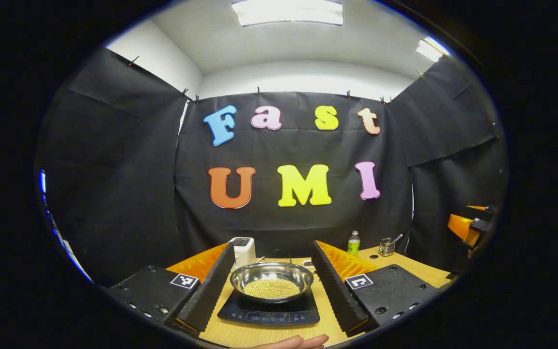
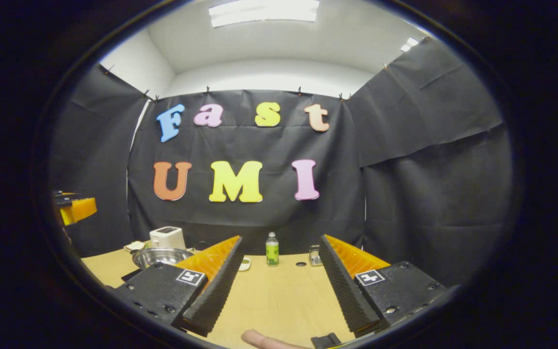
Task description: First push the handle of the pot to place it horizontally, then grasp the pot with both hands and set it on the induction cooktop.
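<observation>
A steel pot [image 1: 271, 280] with pale grains inside rests on the black induction cooktop [image 1: 269, 314], straight ahead in the left gripper view. No handle on it can be made out. My left gripper [image 1: 273, 245] is open, its fingers spread wide to either side of the pot and held nearer than it. In the right gripper view the pot [image 2: 160, 256] lies far left, partly behind a finger. My right gripper [image 2: 281, 239] is open over bare tabletop with nothing between its fingers. The right gripper [image 1: 472, 227] also shows at the right edge of the left gripper view.
A white toaster [image 1: 243, 250] stands behind the pot. A green bottle [image 2: 272, 249] and a small metal holder [image 2: 315, 256] stand at the back of the wooden table [image 2: 279, 295]. A person's fingertip [image 2: 259, 339] pokes in at the bottom edge.
</observation>
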The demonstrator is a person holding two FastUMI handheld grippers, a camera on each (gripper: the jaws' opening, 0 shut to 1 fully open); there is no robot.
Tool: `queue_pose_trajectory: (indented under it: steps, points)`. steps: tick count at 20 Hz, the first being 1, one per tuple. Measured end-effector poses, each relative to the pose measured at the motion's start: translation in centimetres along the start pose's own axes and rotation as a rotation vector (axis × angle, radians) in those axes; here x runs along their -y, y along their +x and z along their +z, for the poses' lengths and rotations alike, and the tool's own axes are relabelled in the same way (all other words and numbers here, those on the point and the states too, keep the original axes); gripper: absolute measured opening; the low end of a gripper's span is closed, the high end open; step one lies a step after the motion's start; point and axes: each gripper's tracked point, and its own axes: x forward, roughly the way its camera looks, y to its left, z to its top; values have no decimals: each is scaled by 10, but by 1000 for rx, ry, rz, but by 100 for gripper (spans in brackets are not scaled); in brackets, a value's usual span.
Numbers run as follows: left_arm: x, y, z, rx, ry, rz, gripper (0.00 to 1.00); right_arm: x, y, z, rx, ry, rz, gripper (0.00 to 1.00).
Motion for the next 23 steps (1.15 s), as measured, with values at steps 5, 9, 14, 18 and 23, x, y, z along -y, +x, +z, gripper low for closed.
queue_pose_trajectory:
  steps: [5,9,14,18,23]
  points:
    - [9,-3,0,13,-8,-40,94,6,-4,2,12,45,11,96]
    - [15,-7,-1,10,15,-54,94,5,-4,2,1,39,19,96]
    - [13,-3,-4,6,1,-43,94,6,-1,-7,-31,25,18,96]
    - [9,-1,-12,-22,-4,-16,94,-1,-1,-8,-24,13,53,98]
    - [3,-7,-11,-19,-20,-4,94,-16,0,-4,-5,25,97,98]
